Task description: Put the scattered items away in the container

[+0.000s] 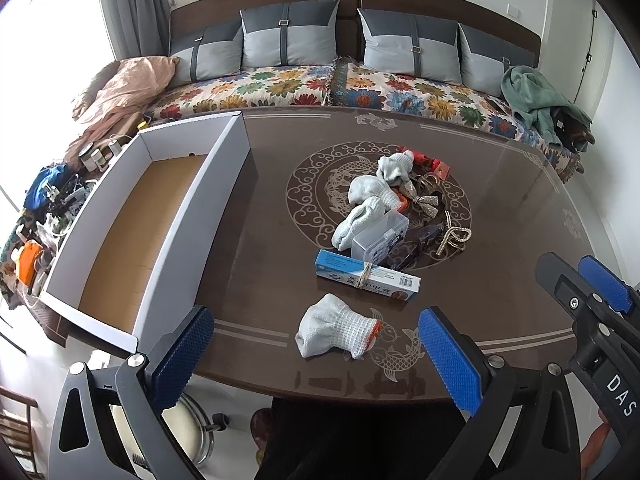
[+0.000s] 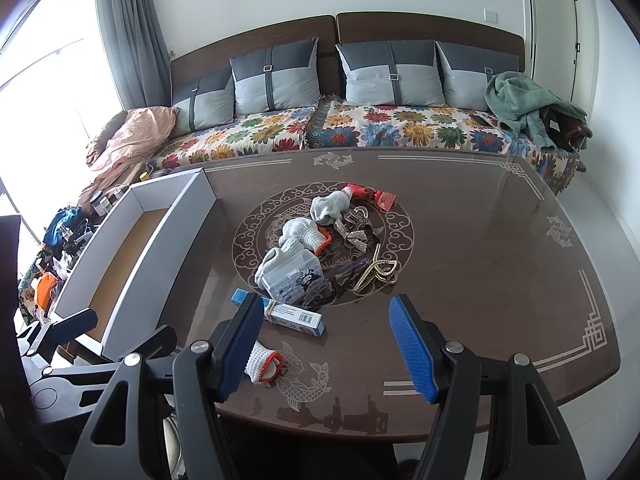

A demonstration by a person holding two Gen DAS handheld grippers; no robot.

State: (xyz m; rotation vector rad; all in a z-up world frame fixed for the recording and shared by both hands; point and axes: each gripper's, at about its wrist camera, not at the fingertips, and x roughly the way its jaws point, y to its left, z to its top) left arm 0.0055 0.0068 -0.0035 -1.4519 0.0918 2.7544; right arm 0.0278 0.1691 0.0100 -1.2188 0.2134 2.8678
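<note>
A white cardboard box (image 1: 192,216) with a brown bottom stands open on the table's left side; it shows in the right wrist view too (image 2: 160,236). A pile lies at the table's middle: white gloves (image 1: 368,196), a clear plastic case (image 1: 380,240), a blue-and-white tube box (image 1: 368,276), a glittery bow (image 1: 420,196), a gold chain (image 1: 454,238). One white glove with an orange cuff (image 1: 336,328) lies alone near the front edge. My left gripper (image 1: 316,360) is open above the front edge, around that glove. My right gripper (image 2: 328,344) is open and empty, the glove (image 2: 264,364) beside its left finger.
The brown patterned table (image 2: 480,280) stands before a sofa with a flowered cover (image 2: 360,128) and grey cushions. A green blanket (image 2: 528,108) lies on the sofa's right end. Clutter and small jars (image 1: 96,156) sit left of the box.
</note>
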